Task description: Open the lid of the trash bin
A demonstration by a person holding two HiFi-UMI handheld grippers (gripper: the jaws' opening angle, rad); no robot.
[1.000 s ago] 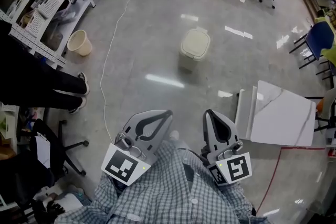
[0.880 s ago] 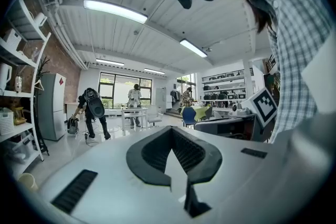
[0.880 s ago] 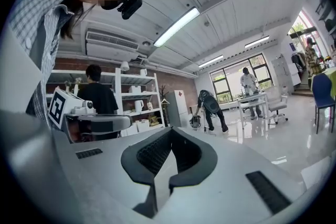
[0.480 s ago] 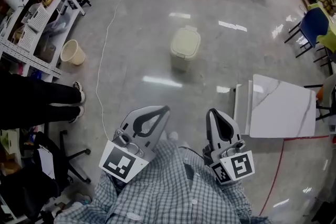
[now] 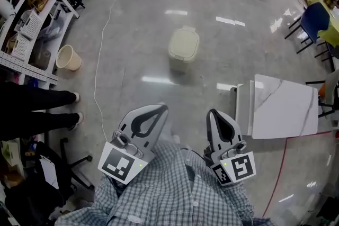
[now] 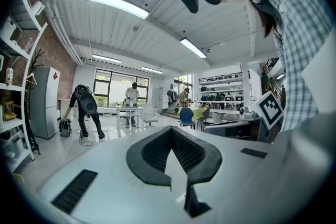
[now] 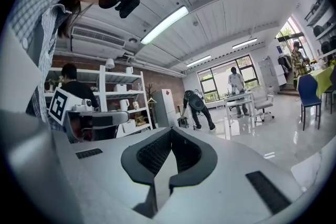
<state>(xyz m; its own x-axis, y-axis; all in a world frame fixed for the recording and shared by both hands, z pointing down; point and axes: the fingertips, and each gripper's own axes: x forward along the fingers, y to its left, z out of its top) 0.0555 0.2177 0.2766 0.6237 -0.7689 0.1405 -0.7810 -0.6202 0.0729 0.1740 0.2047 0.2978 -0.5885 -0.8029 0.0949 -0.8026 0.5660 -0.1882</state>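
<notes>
**Bin lid is shut and both grippers are nowhere near it. Here's what I think could bite.**

Biggest thing first: the floor (image 5: 132,55) is glossy and throws back a lot of glare. The trash bin (image 5: 184,47) stands alone in the middle of it, well apart from everything, with nothing bracing it. My guess is that if you push or pry at the lid (image 5: 184,39) off-centre, the whole bin skates or tips instead of opening.

Next, the white table (image 5: 283,111) sits off to the right, between the person and the bin's right side. Swinging wide on the approach could clip its corner.

The bin itself: the lid lies flat and closed, and from up here I can't tell where the hinge or any lip is. Grabbing the wrong edge would just lift the whole bin.

The white cable (image 5: 96,84) snakes across the floor on the left. That's a trip hazard if the walk-up drifts that way.

Smallest: the left gripper (image 5: 159,109) and right gripper (image 5: 213,114) are both tucked near the checked shirt, jaws pressed together with nothing between them, as both gripper views confirm. They'd need to part before reaching the rim. Arriving closed would mean poking the lid rather than catching it, and that's likely to shove the bin away.
</notes>
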